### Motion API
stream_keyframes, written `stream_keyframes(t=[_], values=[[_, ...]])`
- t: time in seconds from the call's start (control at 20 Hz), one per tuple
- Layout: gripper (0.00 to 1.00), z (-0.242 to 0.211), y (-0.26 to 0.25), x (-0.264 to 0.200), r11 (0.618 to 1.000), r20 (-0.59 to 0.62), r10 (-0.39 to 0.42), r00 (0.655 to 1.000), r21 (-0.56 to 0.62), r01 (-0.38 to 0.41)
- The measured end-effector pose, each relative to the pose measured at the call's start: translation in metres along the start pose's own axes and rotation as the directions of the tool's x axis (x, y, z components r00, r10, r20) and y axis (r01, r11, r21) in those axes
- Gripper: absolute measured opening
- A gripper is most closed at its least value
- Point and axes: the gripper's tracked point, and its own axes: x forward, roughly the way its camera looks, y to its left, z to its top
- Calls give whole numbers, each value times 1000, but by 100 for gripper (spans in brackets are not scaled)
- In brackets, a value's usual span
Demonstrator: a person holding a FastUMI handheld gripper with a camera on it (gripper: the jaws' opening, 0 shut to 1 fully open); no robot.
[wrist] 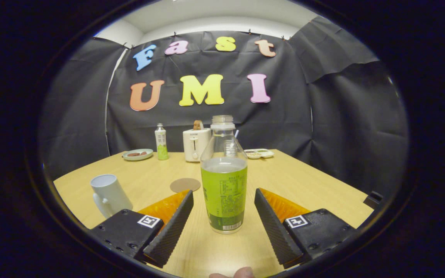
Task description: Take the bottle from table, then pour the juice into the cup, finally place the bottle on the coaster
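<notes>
A clear bottle (224, 181) with a green label and green juice stands upright and uncapped on the wooden table (307, 181). It sits between the fingers of my gripper (224, 199), which is open, with a gap on each side of the bottle. A white cup (108, 194) with a handle stands to the left, just beyond the left finger. A round brown coaster (185, 185) lies flat on the table beyond the left fingertip, left of the bottle.
At the table's far edge stand a plate with food (137, 154), a small green-labelled bottle (161, 142), a white toaster (196, 144) and a flat dish (259, 153). A small dark object (373, 199) sits at the right edge.
</notes>
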Motion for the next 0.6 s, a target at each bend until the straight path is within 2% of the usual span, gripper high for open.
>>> stream_keyframes(t=[0.35, 0.6], values=[[100, -8, 0, 37, 998, -59, -19, 998, 53, 22], [98, -7, 2, 46, 996, -91, -26, 996, 78, 33]])
